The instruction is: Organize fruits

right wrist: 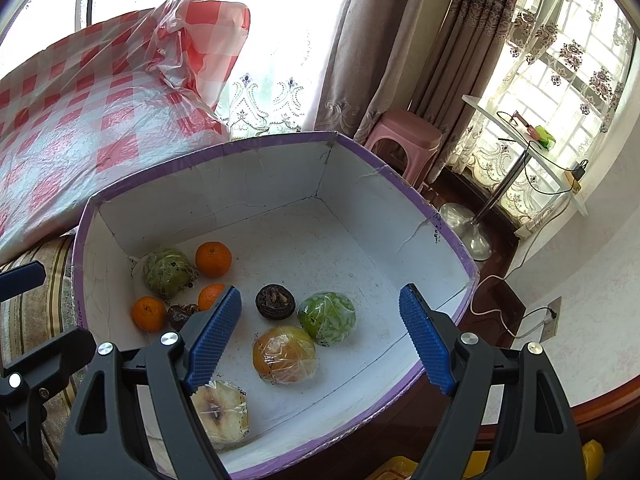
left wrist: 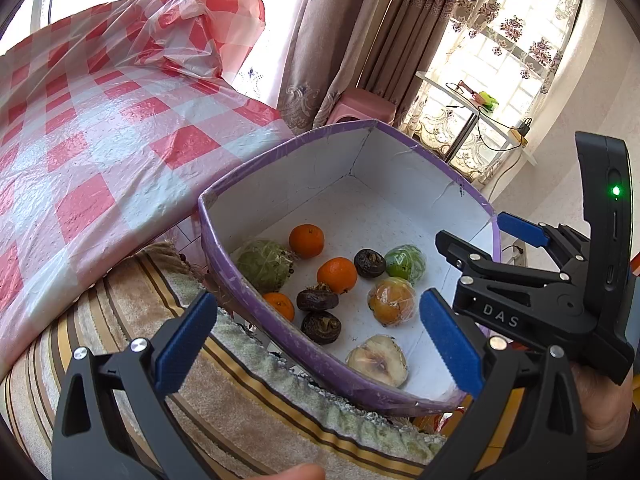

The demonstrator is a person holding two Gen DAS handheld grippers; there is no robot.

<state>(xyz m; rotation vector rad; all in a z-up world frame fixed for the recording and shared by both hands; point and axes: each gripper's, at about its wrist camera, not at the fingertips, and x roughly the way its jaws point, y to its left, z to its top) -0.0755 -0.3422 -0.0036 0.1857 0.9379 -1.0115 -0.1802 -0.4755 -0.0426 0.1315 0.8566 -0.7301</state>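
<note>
A purple-rimmed box [left wrist: 280, 200] [right wrist: 240, 188] with a white inside holds loose fruit. In it lie three tangerines [left wrist: 306, 240] [right wrist: 213, 259], dark wrinkled fruits [left wrist: 370, 263] [right wrist: 275, 301], a small green wrapped fruit [left wrist: 405, 263] [right wrist: 328, 318], a bigger green wrapped one [left wrist: 264, 264] [right wrist: 166, 272], an orange wrapped fruit [left wrist: 391, 301] [right wrist: 285, 354] and a pale cut half in film [left wrist: 378, 360] [right wrist: 220, 410]. My left gripper [left wrist: 320, 344] hovers open over the box's near corner, holding nothing. My right gripper [right wrist: 320, 338] hangs open above the wrapped fruits, touching none.
A red-and-white checked plastic sheet [left wrist: 100, 120] [right wrist: 80, 120] lies left of the box. A striped fringed cloth [left wrist: 240, 400] runs under the box's near side. Beyond stand a pink stool [right wrist: 400, 136], curtains and a white side table [right wrist: 520, 140] with cables. Something yellow [right wrist: 400, 472] sits below.
</note>
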